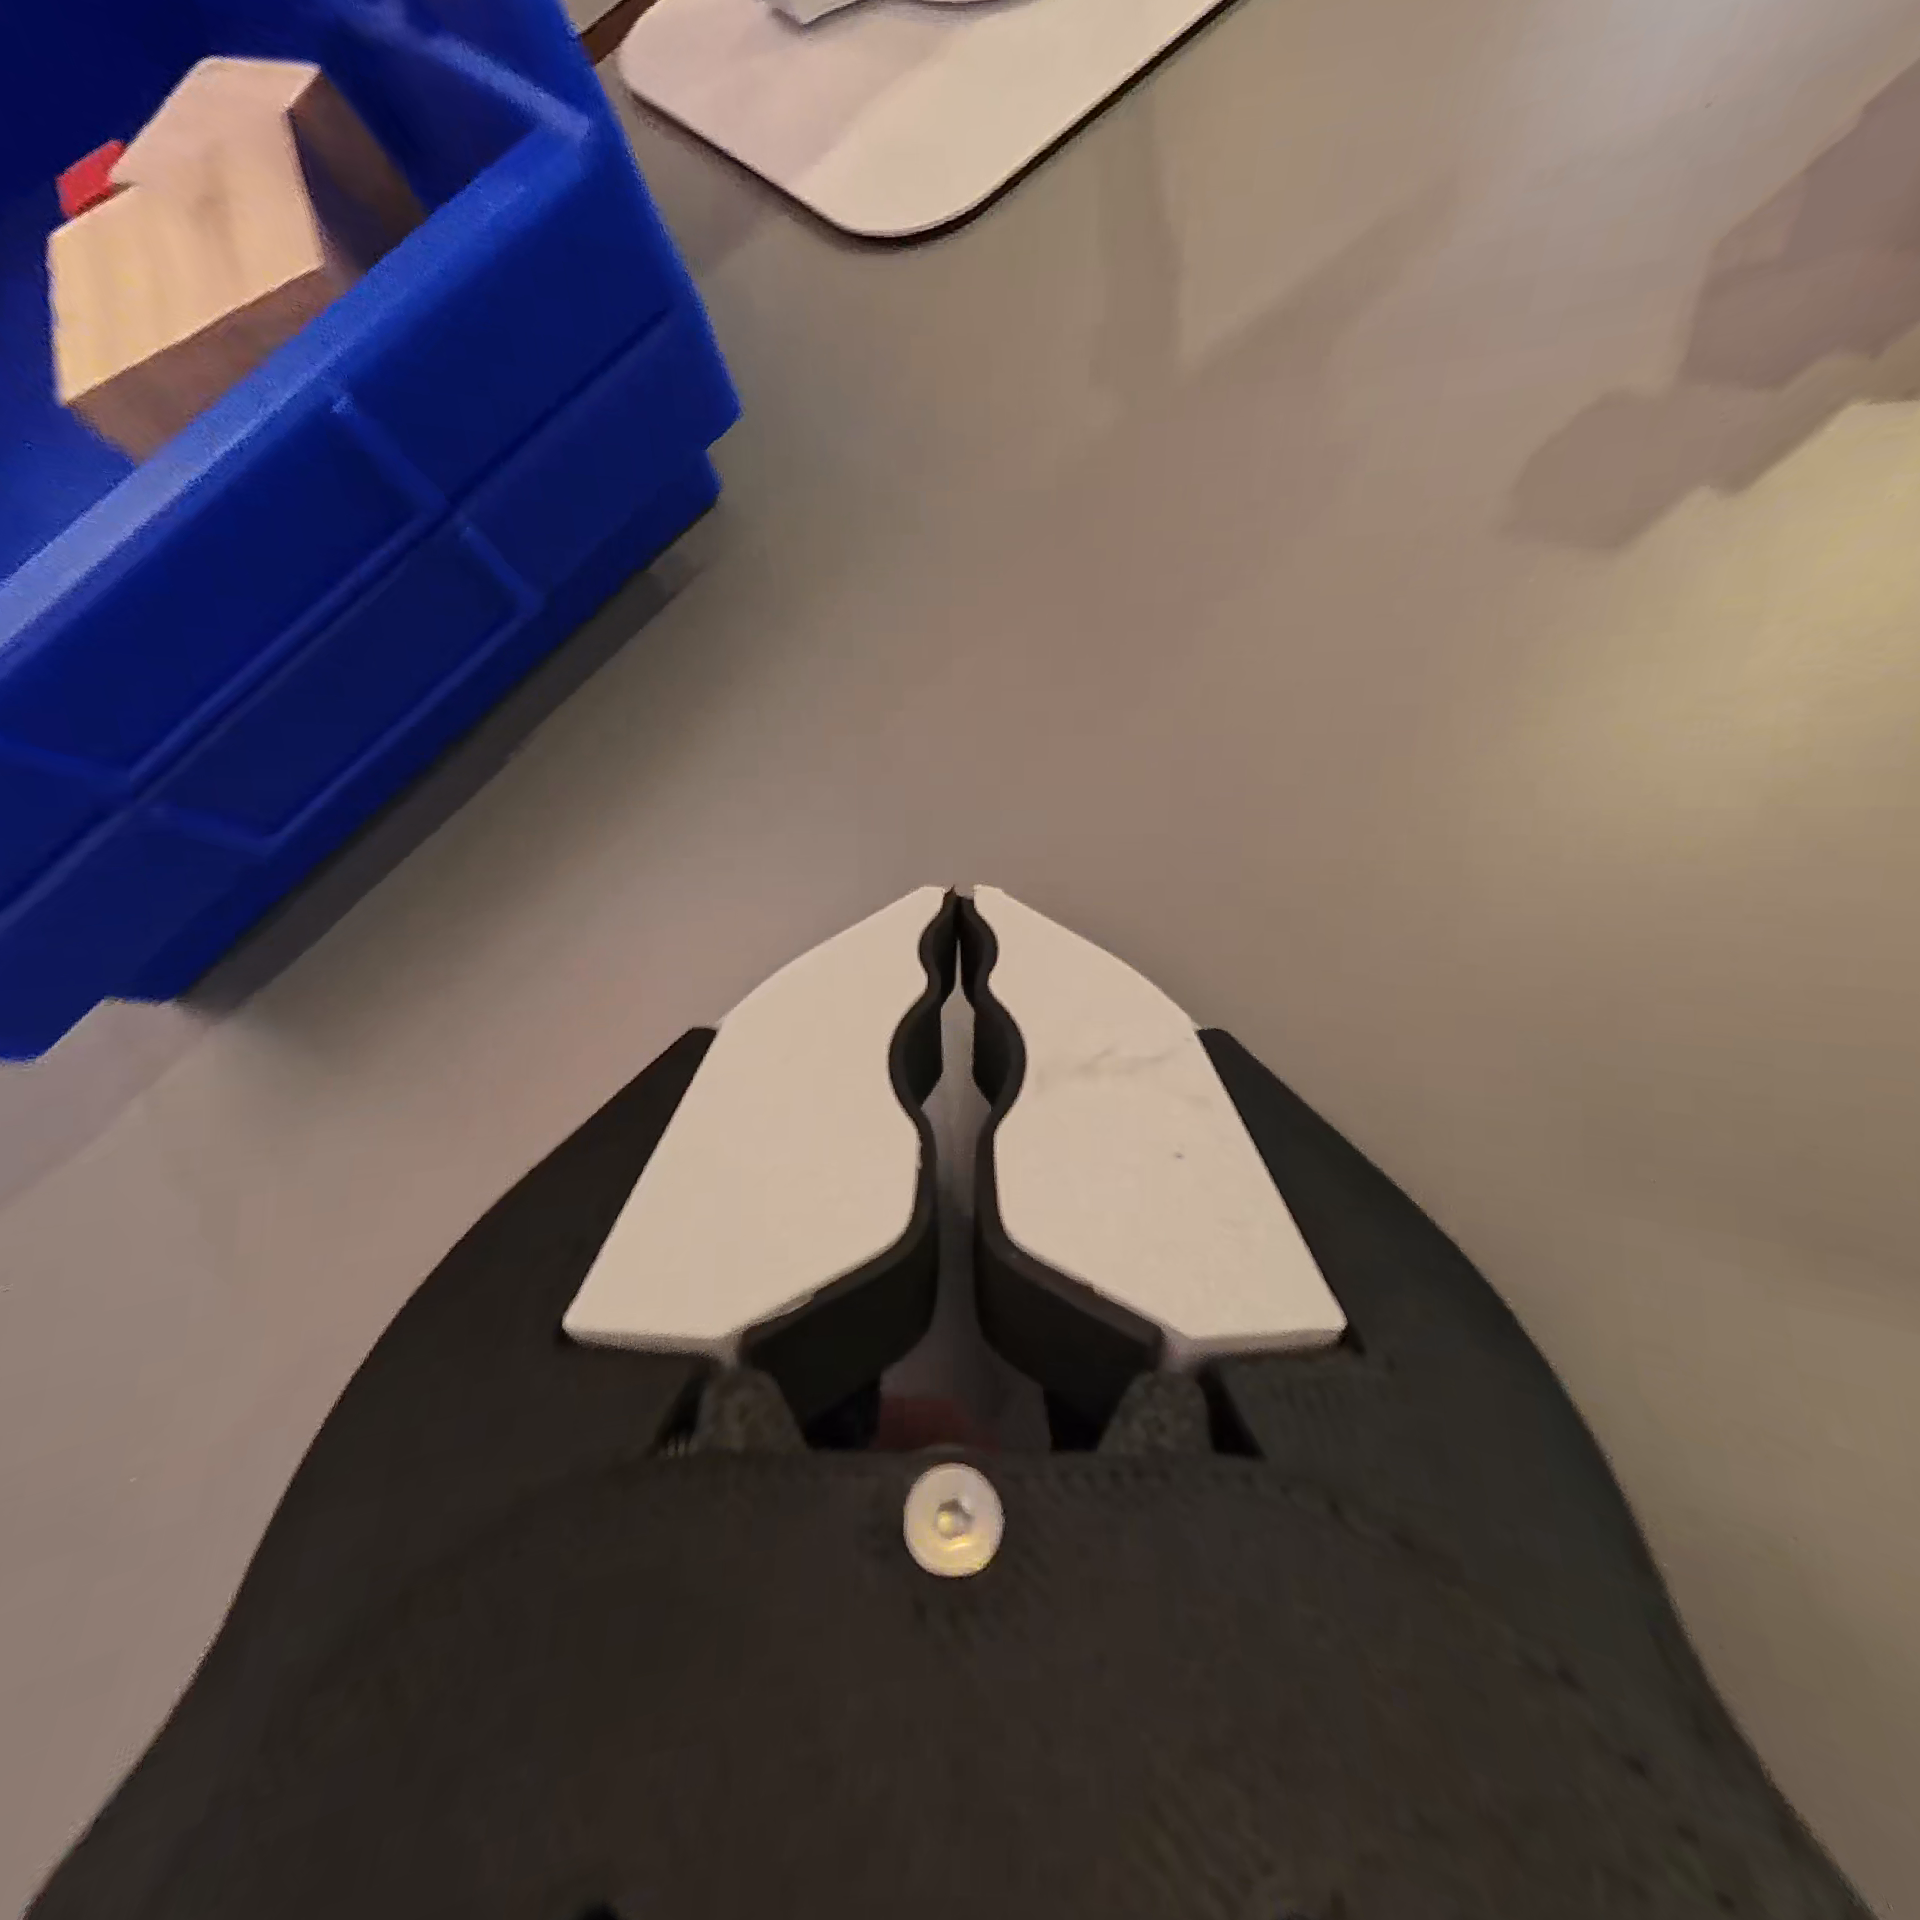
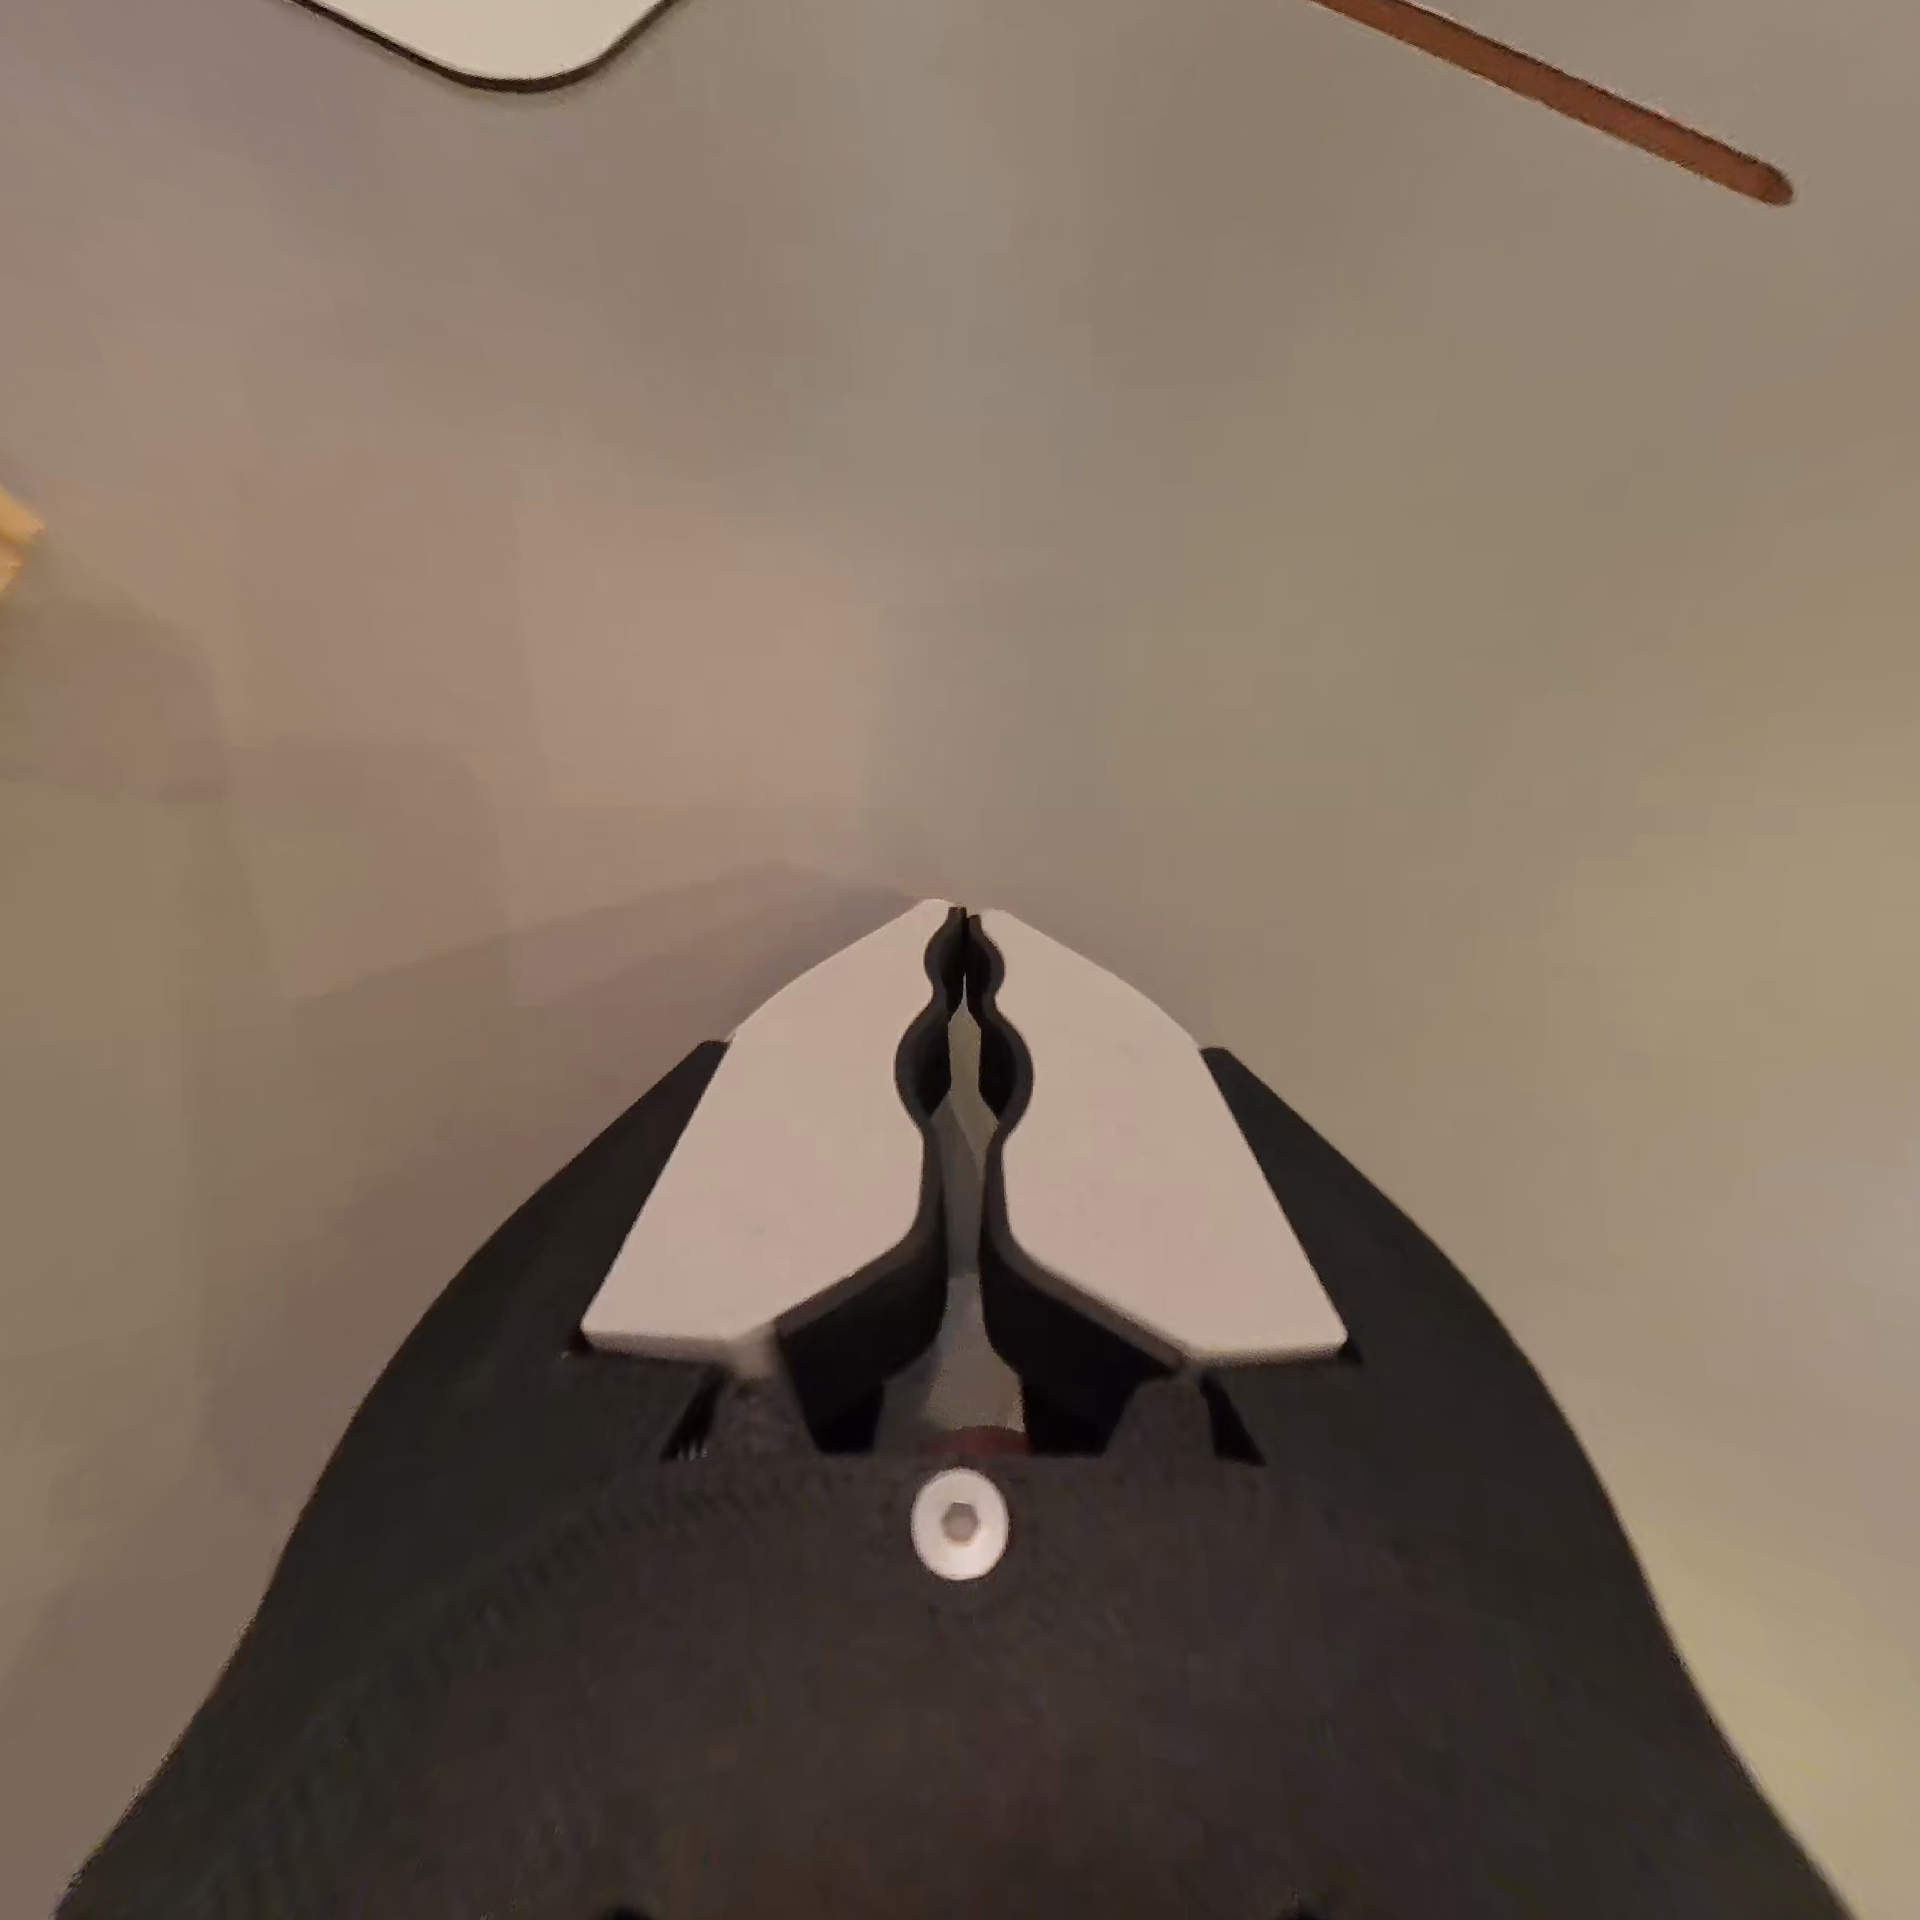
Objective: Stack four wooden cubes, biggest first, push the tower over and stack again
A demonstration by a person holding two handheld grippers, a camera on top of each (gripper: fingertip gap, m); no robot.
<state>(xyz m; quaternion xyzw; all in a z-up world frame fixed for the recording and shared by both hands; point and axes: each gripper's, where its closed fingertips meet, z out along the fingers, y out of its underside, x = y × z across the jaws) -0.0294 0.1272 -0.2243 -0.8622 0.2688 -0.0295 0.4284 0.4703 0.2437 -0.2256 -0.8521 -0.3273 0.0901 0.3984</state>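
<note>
In the left wrist view a blue plastic bin point(image 1: 395, 582) stands at the upper left of the grey table. Inside it lie wooden cubes: a large pale one point(image 1: 187, 301) in front and another point(image 1: 260, 135) behind it, with a small red piece point(image 1: 88, 187) beside them. My left gripper point(image 1: 961, 896) is shut and empty, over bare table to the right of the bin. In the right wrist view my right gripper point(image 2: 964, 912) is shut and empty over bare table. A sliver of pale wood point(image 2: 16, 545) shows at the left edge there.
A white mat with a dark rim point(image 1: 914, 114) lies at the far side of the table; its corner also shows in the right wrist view point(image 2: 499, 31). A brown wooden strip point(image 2: 1579, 104) runs at the upper right. A stepped shadow point(image 1: 1714, 395) falls on the table at right. One gripper's finger ends stand about 50 cm off the other's. The sliver of pale wood point(image 2: 16, 545) sits 20 cm or so from the ends of my right fingers.
</note>
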